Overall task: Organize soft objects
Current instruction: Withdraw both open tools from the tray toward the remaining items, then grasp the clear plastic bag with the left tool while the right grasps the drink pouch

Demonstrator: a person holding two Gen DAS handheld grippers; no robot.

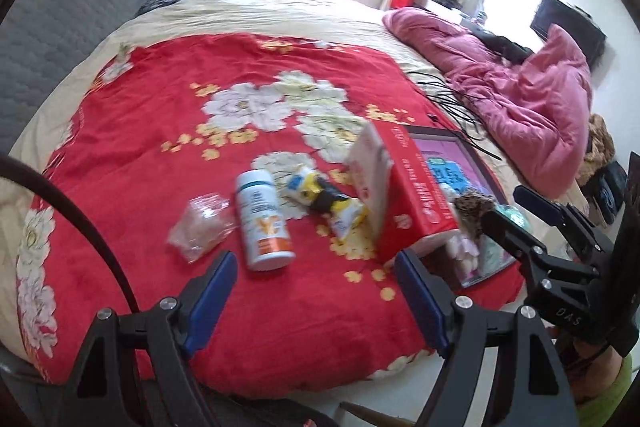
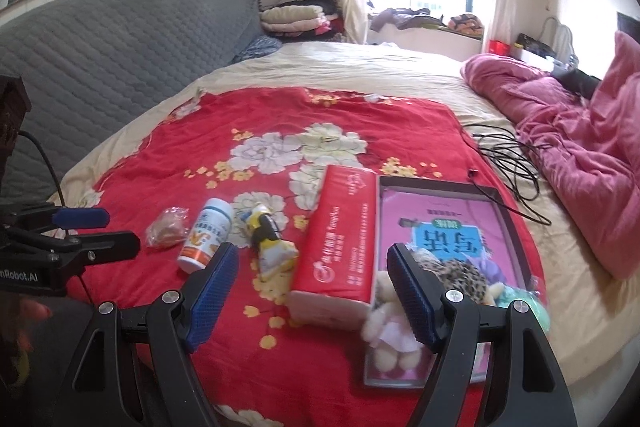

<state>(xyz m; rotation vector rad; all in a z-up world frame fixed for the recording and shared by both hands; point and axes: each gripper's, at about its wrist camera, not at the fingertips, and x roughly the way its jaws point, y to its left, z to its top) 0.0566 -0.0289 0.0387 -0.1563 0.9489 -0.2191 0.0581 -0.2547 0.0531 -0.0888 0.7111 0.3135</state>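
Both my tongs, the left gripper (image 1: 316, 297) and the right gripper (image 2: 312, 293), are wide open and hold nothing. The fluffy cream toy bear (image 2: 386, 331) lies in the flat pink box (image 2: 440, 211) at 5 o'clock on the red flowered blanket (image 2: 280, 115). The long red tissue pack (image 2: 340, 239) touches the box at its 9 o'clock side.

One white bottle (image 2: 205, 241), one red tissue pack (image 2: 338, 247), one shallow tray (image 2: 510, 223), two snack packets (image 2: 166, 233), three plush toys (image 2: 390, 331).
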